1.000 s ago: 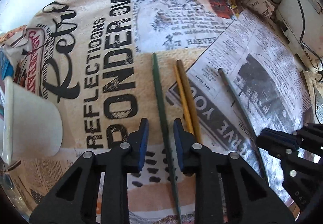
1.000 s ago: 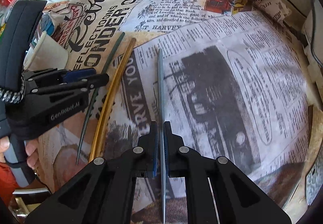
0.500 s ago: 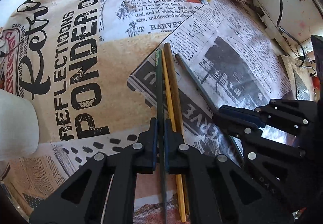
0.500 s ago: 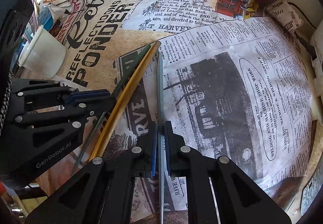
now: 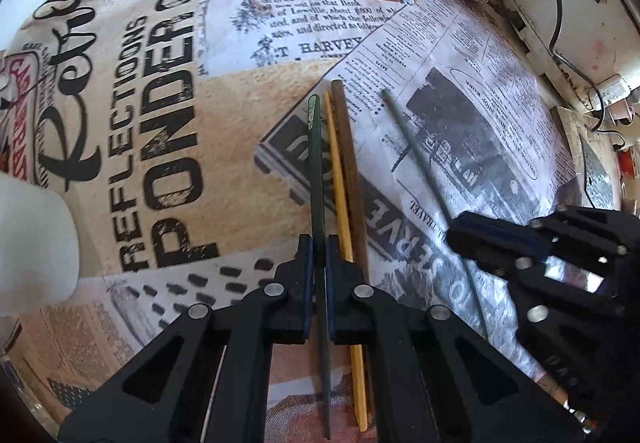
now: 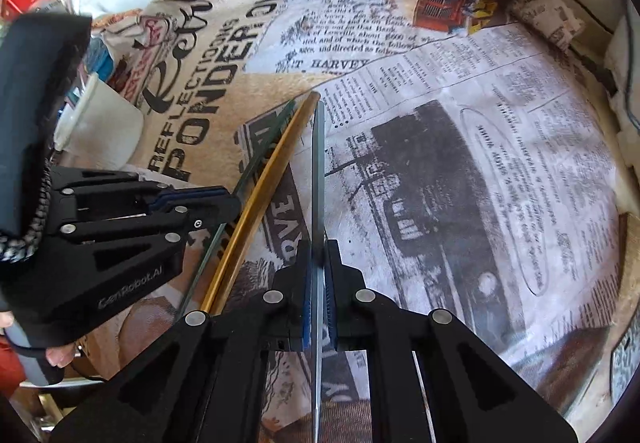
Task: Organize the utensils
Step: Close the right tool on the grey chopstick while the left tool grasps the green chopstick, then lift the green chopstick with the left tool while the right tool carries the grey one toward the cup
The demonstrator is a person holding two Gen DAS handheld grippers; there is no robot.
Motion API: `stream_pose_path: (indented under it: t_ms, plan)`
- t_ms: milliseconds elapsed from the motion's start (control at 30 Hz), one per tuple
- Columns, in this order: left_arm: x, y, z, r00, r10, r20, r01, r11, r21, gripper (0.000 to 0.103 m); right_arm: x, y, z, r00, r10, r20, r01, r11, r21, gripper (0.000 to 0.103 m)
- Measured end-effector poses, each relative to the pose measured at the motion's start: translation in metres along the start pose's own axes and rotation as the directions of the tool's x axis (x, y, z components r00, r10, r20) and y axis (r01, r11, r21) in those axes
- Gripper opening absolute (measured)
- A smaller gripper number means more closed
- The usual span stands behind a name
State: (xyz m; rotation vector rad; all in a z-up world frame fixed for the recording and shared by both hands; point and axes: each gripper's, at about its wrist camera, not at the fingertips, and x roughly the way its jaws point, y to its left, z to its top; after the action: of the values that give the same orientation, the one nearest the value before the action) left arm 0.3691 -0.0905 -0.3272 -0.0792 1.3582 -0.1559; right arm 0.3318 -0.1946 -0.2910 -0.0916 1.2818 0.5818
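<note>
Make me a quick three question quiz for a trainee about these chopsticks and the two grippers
1. True or false: the left gripper is shut on the dark green chopstick.
2. Which stick does the right gripper hold? A the yellow chopstick, B the grey chopstick, C the brown chopstick.
3. Fill in: the white cup stands to the ____ of the sticks.

Key: 1 true. 2 B. 3 left.

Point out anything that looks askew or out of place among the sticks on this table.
Nothing is spilled or broken. The left gripper is shut on the dark green chopstick beside the yellow chopstick and brown chopstick. The thin grey chopstick, clamped in the right gripper, lies angled away from those three, not parallel.
</note>
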Motion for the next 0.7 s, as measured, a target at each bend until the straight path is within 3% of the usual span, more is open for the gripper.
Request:
stream_pose_path:
  t_ms: [400, 700]
  plan:
    - [-0.063, 0.002, -0.039, 0.984, 0.0, 0.179, 0.004, 1.0, -0.024, 0.004, -0.052, 0.002, -0.007, 0.989, -0.019, 0.145, 0.012, 0.999, 0.043, 0.006]
    - [-0.118, 0.01, -0.061, 0.941, 0.02, 0.337, 0.006, 0.997, -0.075, 0.004, -0.085, 0.021, -0.001, 0.969, -0.01, 0.248, 0.004, 1.0, 0.027, 0.006]
